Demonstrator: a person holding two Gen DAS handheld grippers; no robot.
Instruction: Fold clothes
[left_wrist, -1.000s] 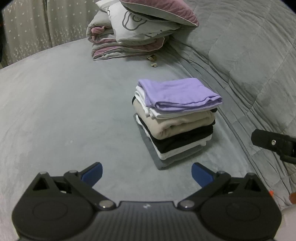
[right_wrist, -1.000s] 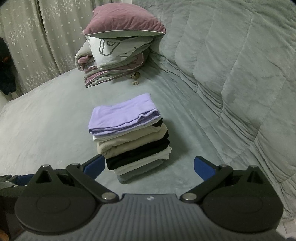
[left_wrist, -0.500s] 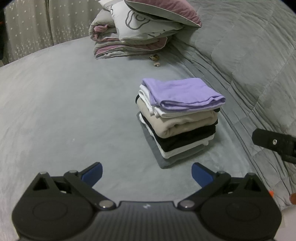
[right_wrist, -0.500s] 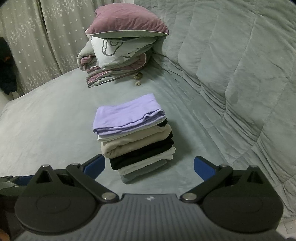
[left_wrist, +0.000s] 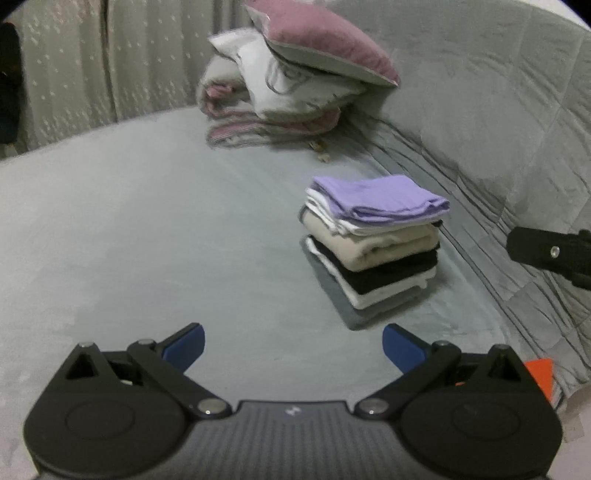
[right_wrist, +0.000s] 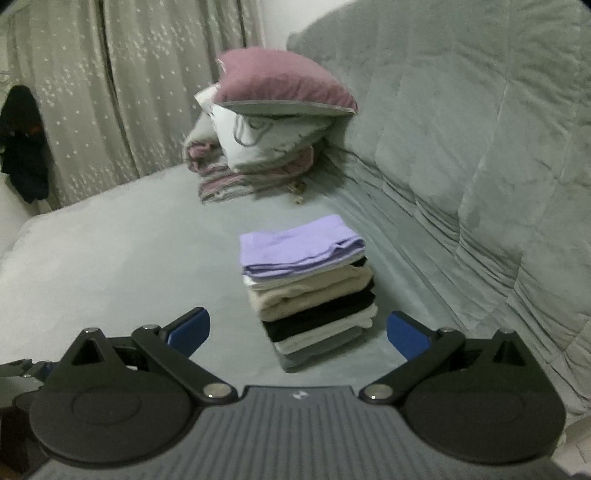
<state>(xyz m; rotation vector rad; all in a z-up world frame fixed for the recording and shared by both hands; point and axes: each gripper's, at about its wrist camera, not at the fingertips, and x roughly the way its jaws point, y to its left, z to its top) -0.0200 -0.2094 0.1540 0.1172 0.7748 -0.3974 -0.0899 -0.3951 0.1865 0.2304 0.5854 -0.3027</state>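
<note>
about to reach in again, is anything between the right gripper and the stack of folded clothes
Nothing visible. The right gripper is open and empty, and only bare grey bedcover lies between it and the stack of folded clothes. The pillow pile sits well behind the stack.

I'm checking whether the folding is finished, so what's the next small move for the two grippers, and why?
Probably draw both back from the stack of folded clothes and look for another garment. The left gripper and right gripper are open and hold nothing. The stack sits neat on the bed with the purple piece on top, and no unfolded garment shows in either view.
</note>
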